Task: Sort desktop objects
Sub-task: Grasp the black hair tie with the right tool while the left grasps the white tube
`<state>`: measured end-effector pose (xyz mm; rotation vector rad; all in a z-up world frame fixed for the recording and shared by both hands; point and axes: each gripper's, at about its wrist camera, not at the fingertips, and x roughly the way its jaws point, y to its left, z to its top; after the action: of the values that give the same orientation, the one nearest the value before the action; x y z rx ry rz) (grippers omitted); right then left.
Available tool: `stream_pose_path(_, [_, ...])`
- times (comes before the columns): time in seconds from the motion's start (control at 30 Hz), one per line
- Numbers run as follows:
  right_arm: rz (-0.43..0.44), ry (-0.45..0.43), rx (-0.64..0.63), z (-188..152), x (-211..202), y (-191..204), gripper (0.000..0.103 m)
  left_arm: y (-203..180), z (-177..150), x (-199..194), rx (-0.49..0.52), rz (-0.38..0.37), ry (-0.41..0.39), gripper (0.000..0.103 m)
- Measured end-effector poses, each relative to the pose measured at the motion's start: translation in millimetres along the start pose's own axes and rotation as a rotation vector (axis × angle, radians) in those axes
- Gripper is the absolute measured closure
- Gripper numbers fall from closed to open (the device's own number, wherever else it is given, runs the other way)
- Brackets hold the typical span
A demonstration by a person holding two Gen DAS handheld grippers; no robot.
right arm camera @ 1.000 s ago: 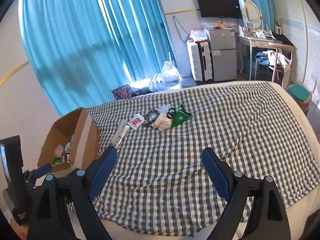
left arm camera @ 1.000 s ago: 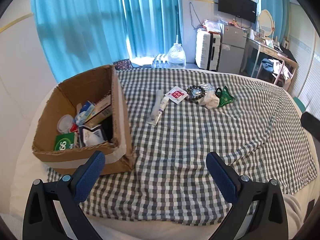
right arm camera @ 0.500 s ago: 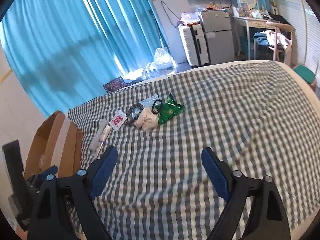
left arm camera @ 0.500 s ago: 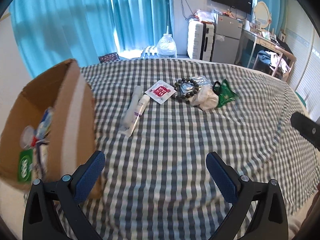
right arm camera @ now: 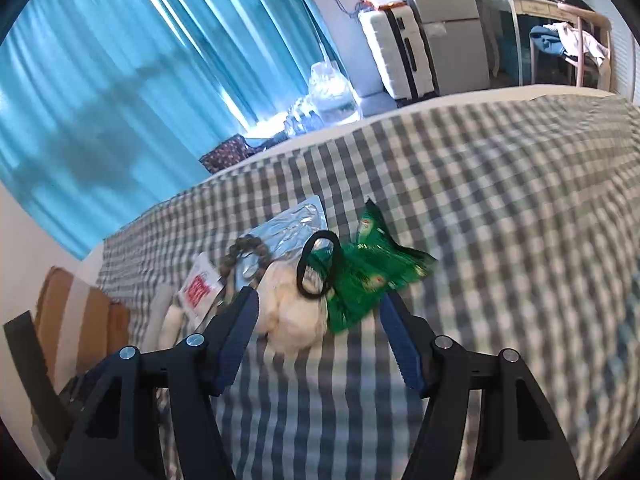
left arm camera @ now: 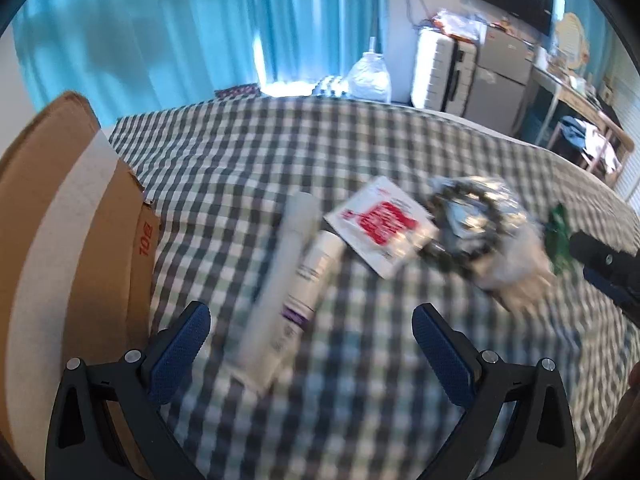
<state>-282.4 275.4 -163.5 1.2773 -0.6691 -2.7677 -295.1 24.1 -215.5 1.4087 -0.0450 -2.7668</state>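
Observation:
My left gripper (left arm camera: pixel 310 314) is open just above a long white tube (left arm camera: pixel 276 280) and a small white bottle (left arm camera: pixel 320 264) on the checked cloth. A white-and-red sachet (left arm camera: pixel 380 222), a bead bracelet on a foil pack (left arm camera: pixel 468 216) and a cream lump (left arm camera: pixel 516 276) lie beyond. My right gripper (right arm camera: pixel 316 304) is open, its fingers either side of the cream lump (right arm camera: pixel 292 316), a black hair tie (right arm camera: pixel 318 268) and a green packet (right arm camera: pixel 368 276). The cardboard box (left arm camera: pixel 68 240) stands at the left.
The checked cloth (right arm camera: pixel 500 220) covers a bed-like surface that runs far to the right. Blue curtains (left arm camera: pixel 160 28), a water jug (right arm camera: pixel 334 92), a white suitcase (right arm camera: pixel 400 52) and a desk with a chair (right arm camera: pixel 560 20) stand beyond the far edge.
Both grippers have moved forward and down toward the objects. The left one has passed the box and come over the tube; the right one has closed in around the cream lump and the green packet.

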Motion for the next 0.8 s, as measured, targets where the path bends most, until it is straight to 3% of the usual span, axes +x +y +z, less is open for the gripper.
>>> stream_pose_path(0.13, [0.001, 0.014, 0.021, 5, 26, -1, 0.052, 15, 6, 22, -0.036, 0.012, 0.019, 0.000])
stream_pose_path(0.2, [-0.018, 0.010, 0.006, 5, 31, 0, 0.068, 18, 7, 27, -0.034, -0.017, 0.021, 0.000])
stream_pose_path(0.23, [-0.027, 0.002, -0.008, 4, 30, 1, 0.084, 18, 6, 29, -0.034, -0.030, 0.019, 0.000])
stream_pose_path(0.27, [-0.023, 0.003, -0.010, 3, 28, 0, 0.092, 18, 6, 30, -0.033, -0.044, 0.019, 0.001])
stream_pose_path(0.3, [-0.016, 0.004, -0.008, 4, 29, 0, 0.094, 19, 5, 31, -0.033, -0.051, 0.020, 0.011])
stream_pose_path(0.33, [-0.017, -0.012, -0.008, 2, 23, -1, 0.096, 19, 4, 32, -0.028, -0.057, 0.025, 0.033])
stream_pose_path(0.4, [-0.025, -0.016, -0.022, 3, 17, 0, 0.096, 16, 3, 36, 0.005, -0.082, 0.063, 0.067])
stream_pose_path(0.57, [-0.028, -0.024, -0.032, -3, -6, 0, 0.096, 13, 0, 18, 0.040, -0.109, 0.057, 0.078])
stream_pose_path(0.63, [-0.026, -0.016, -0.030, -8, -14, 0, 0.096, 14, 0, 7, 0.041, -0.116, 0.046, 0.091])
stream_pose_path(0.8, [-0.002, 0.004, -0.033, -22, -36, 2, 0.096, 18, -7, -18, 0.039, -0.146, 0.047, 0.091])
